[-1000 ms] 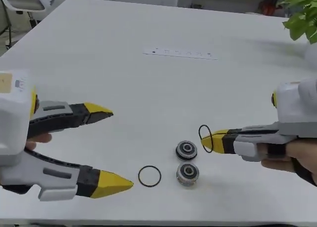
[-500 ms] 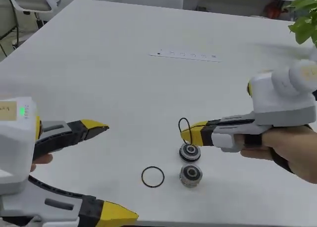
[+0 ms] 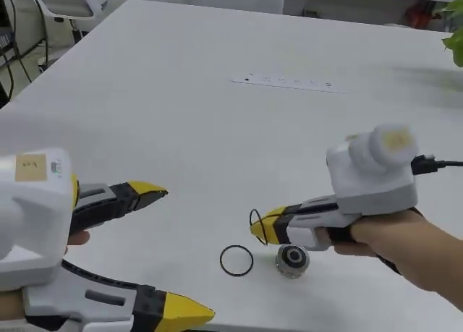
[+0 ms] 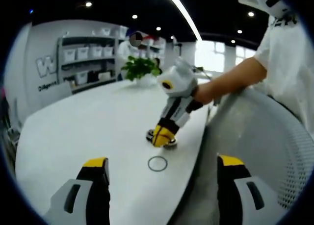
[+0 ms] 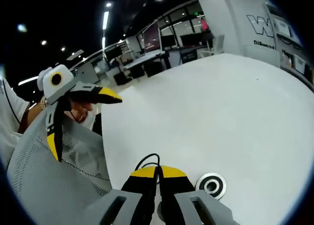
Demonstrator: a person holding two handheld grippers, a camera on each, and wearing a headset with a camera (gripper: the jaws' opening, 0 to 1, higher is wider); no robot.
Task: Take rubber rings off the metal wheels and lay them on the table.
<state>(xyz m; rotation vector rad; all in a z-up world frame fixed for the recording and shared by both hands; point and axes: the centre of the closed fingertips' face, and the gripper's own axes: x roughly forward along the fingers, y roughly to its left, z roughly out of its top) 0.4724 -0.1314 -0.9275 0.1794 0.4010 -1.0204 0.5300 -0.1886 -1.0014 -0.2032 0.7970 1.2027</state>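
the right gripper [image 3: 255, 229] has its jaws pressed together on a rubber ring [image 3: 251, 218], which stands out of the yellow tips as a thin black loop. in the right gripper view the loop arcs up and to the left of the closed tips. a metal wheel [image 3: 292, 257] lies flat on the surface [image 3: 217, 129] just beside that gripper's jaws, on the side nearer the person in the head view. in the right gripper view it sits just right of the tips. a second rubber ring [image 3: 222, 261] lies flat on the surface just ahead of the right gripper's tips, apart from the metal wheel. the left gripper [image 3: 182, 254] is held with its jaws wide apart, off to the side of the second rubber ring. in the left gripper view that ring lies ahead, in line with the gap between the two jaws, with the right gripper just beyond it. a white power strip [image 3: 288, 82] lies far ahead of both grippers.
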